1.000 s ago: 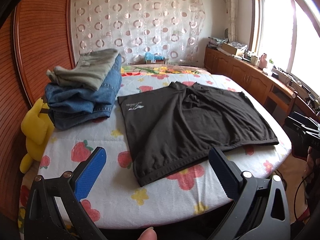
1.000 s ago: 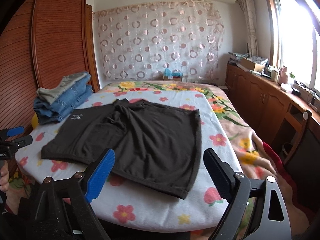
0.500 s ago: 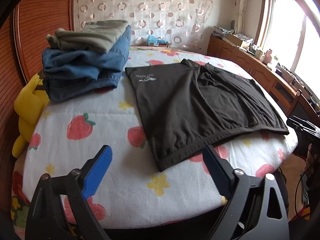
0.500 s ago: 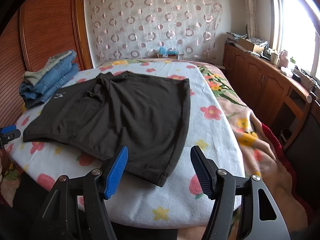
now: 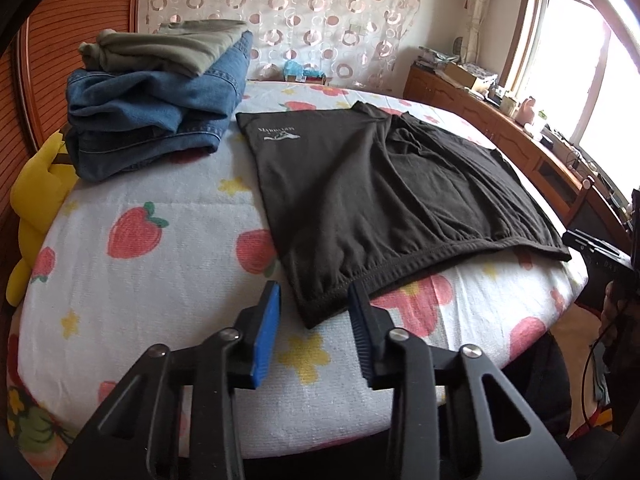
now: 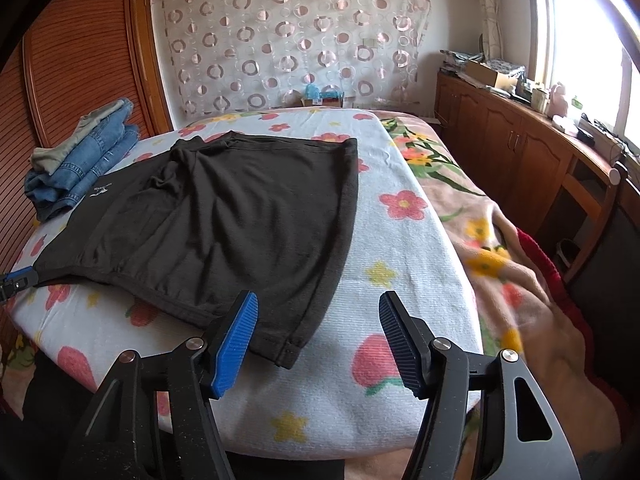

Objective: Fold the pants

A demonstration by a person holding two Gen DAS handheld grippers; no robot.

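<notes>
Flat on the bed (image 5: 132,208) lie dark pants (image 5: 384,200), both the left gripper (image 5: 314,304) and right gripper (image 6: 318,320) gaping, jaws just narrowed around its corners, unpinched.

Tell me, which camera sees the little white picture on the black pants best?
The left wrist view: the white logo on the black pants sits large and clear there, with lettering above it. The right wrist view shows it far smaller, at the pants' left side.

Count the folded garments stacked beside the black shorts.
3 that I can tell apart: an olive garment on top, blue jeans under it, darker denim at the bottom. Thinner pieces may hide between the layers.
</notes>
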